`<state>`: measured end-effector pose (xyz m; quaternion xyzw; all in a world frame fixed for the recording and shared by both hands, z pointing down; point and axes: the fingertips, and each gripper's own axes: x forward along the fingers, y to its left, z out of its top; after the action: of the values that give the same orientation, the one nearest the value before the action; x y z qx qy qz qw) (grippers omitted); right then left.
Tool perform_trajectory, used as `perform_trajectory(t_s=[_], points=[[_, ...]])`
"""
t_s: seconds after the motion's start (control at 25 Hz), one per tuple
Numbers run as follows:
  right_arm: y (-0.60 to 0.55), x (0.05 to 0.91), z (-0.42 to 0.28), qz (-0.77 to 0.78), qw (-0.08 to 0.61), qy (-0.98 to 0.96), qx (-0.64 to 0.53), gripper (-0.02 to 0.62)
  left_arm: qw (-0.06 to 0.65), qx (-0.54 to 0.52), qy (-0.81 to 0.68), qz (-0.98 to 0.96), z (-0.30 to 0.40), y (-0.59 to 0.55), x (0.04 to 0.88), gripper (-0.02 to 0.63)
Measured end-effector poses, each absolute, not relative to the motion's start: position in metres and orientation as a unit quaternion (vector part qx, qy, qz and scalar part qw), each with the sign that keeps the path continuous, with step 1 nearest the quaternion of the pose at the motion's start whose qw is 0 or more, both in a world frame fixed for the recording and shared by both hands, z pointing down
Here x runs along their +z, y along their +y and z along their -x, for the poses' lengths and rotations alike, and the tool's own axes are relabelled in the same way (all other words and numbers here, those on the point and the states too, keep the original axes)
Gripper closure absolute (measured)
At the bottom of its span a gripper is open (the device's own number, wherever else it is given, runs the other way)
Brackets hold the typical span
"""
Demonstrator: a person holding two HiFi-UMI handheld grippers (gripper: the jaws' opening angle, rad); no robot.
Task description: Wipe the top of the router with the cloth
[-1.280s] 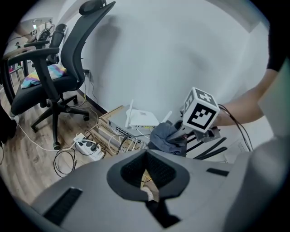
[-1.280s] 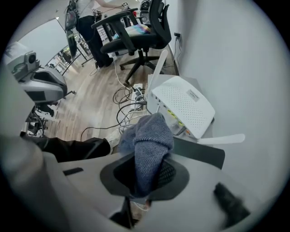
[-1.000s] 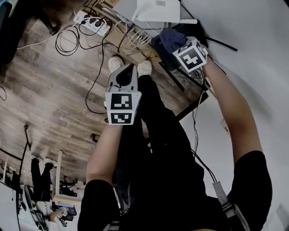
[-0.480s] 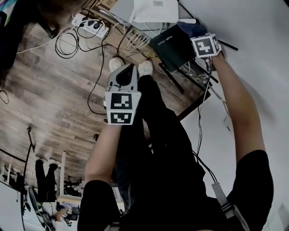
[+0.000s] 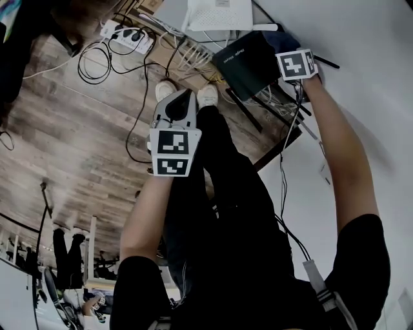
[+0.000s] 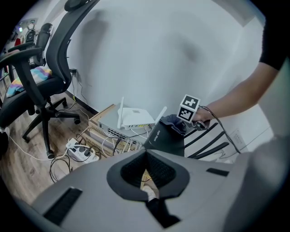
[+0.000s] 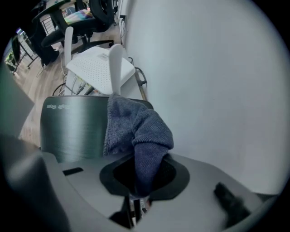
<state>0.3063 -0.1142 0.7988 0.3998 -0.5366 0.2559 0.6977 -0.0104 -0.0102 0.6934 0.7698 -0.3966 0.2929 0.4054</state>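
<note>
A black router (image 5: 248, 61) with a brushed top stands by the wall; most of its top (image 7: 74, 127) shows bare. My right gripper (image 5: 288, 57) is at the router's far right edge, shut on a blue-grey cloth (image 7: 136, 131). The cloth (image 5: 281, 42) drapes over that edge of the router. From the left gripper view I see the black router (image 6: 167, 136), the cloth (image 6: 174, 123) and the right gripper's marker cube (image 6: 190, 108). My left gripper (image 5: 182, 102) hangs above the floor, well short of the router, shut and holding nothing.
A white router (image 5: 219, 13) with upright antennas sits on a network switch (image 6: 111, 129) just beyond the black one. A power strip (image 5: 126, 35) and tangled cables (image 5: 97, 58) lie on the wood floor. An office chair (image 6: 41, 81) stands to the left. The person's shoes (image 5: 206, 97) are below the router.
My right gripper has dragged the cloth across the black router's top toward the wall, uncovering the top. The left gripper has stayed put.
</note>
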Motion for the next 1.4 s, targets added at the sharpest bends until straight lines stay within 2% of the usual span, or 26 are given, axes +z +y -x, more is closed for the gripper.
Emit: perform_trajectory(t_s=[0.24, 0.52, 0.76, 1.0, 1.4], points=[[-0.07, 0.795, -0.249, -0.294, 0.69, -0.591, 0.296, 0.531, 0.405, 0.292, -0.398, -0.77, 0.01, -0.007, 0.695, 0.594], [-0.023, 0.787, -0.185, -0.135, 0.715, -0.636, 0.256, 0.531, 0.403, 0.291, -0.399, -0.77, 0.006, 0.0, 0.693, 0.594], [0.012, 0.783, -0.159, -0.032, 0.734, -0.643, 0.218, 0.531, 0.402, 0.292, -0.41, -0.765, 0.009, 0.001, 0.697, 0.594], [0.028, 0.783, -0.18, -0.001, 0.759, -0.614, 0.216, 0.531, 0.403, 0.289, -0.412, -0.764, 0.007, 0.002, 0.699, 0.594], [-0.02, 0.795, -0.255, -0.058, 0.816, -0.535, 0.212, 0.531, 0.405, 0.286, -0.415, -0.763, -0.001, 0.008, 0.701, 0.594]])
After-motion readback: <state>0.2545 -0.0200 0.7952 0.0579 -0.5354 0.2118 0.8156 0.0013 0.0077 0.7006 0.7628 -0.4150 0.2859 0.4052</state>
